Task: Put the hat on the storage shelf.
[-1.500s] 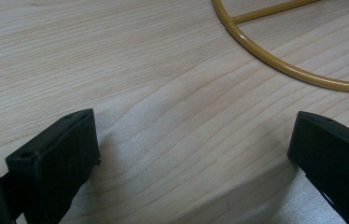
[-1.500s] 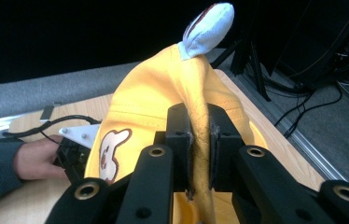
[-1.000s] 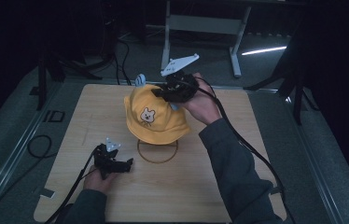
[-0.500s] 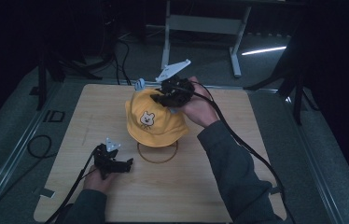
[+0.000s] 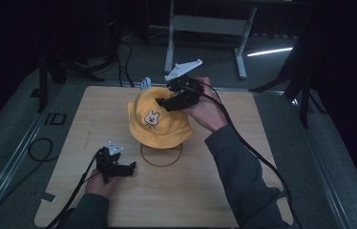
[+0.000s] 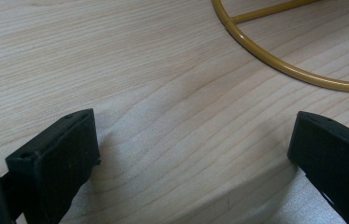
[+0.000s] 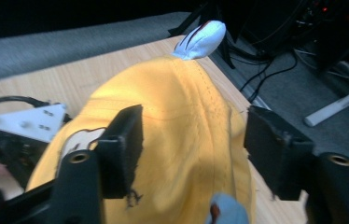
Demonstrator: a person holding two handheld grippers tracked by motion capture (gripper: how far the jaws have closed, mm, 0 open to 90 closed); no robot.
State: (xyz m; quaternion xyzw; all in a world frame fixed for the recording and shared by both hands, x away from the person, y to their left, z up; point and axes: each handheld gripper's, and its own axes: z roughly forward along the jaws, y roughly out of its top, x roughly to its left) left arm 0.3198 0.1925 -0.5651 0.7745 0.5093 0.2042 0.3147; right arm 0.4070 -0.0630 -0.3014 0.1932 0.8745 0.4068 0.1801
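Grippers (image 5: 130,168) (image 5: 160,101) — two, both agape — one yellow hat (image 5: 160,123).

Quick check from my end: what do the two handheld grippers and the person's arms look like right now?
Both grippers are black with blocky, textured jaws. The left gripper and the right gripper each carry a pale grey three-cornered plate on top and trail a black cable. The person wears dark grey-green long sleeves; the hands are bare.

yellow hat (image 5: 160,121) on ring stand (image 5: 161,155) — right tongs (image 5: 160,102) at crown | left tongs (image 5: 131,167) on table (image 5: 205,191)
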